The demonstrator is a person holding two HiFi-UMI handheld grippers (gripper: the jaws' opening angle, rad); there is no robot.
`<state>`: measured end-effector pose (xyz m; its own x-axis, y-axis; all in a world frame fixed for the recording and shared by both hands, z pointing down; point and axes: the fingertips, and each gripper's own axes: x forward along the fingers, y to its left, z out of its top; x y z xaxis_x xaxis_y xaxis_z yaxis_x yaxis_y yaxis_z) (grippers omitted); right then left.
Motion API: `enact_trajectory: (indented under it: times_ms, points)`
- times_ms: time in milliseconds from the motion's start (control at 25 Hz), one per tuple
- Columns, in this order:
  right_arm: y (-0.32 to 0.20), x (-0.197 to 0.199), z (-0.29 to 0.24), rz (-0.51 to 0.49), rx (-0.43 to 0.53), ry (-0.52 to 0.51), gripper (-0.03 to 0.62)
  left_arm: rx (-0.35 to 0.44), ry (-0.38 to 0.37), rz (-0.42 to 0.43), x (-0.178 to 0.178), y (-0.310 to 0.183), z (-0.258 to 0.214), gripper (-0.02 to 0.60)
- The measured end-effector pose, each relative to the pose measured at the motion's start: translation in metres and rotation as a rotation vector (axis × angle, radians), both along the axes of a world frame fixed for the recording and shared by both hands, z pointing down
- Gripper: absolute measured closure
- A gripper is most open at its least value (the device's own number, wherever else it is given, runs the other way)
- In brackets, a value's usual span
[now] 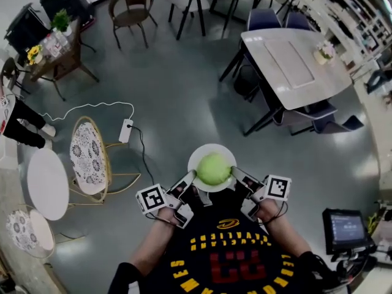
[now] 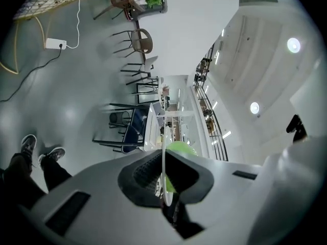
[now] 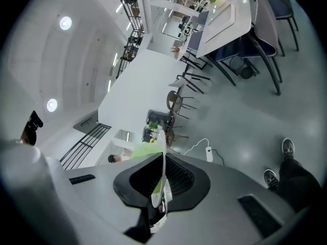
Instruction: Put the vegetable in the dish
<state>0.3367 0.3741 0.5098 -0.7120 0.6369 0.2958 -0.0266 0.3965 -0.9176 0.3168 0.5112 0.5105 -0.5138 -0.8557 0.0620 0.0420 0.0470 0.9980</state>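
We note the left gripper (image 1: 186, 183) with its jaws pinched on the left rim of the dish (image 1: 197, 156); in the left gripper view the rim stands edge-on between the pads. The vegetable (image 1: 213, 169), round and green, sits in the dish, above the floor (image 1: 171, 97). The right gripper (image 1: 241, 177) is clamped on the right rim.

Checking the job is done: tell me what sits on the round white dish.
A round pale-green vegetable sits on the round white dish, covering its middle; anything beneath it is hidden. The left gripper and right gripper clamp the rim.
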Motion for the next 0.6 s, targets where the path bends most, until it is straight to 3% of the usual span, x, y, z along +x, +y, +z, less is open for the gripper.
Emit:
enact_trajectory:
  times_ms: [360, 480, 600]
  points:
    - [0.010, -0.061, 0.009, -0.057, -0.081, 0.009, 0.572, -0.038, -0.003, -0.078, -0.051, 0.010, 0.005, 0.566]
    - [-0.001, -0.090, 0.008, -0.070, -0.106, 0.005, 0.572, -0.063, -0.032, -0.093, -0.080, 0.000, 0.002, 0.566]
    - [-0.024, -0.120, 0.012, -0.068, -0.107, -0.001, 0.573, -0.085, -0.013, -0.091, -0.107, -0.020, 0.008, 0.566]
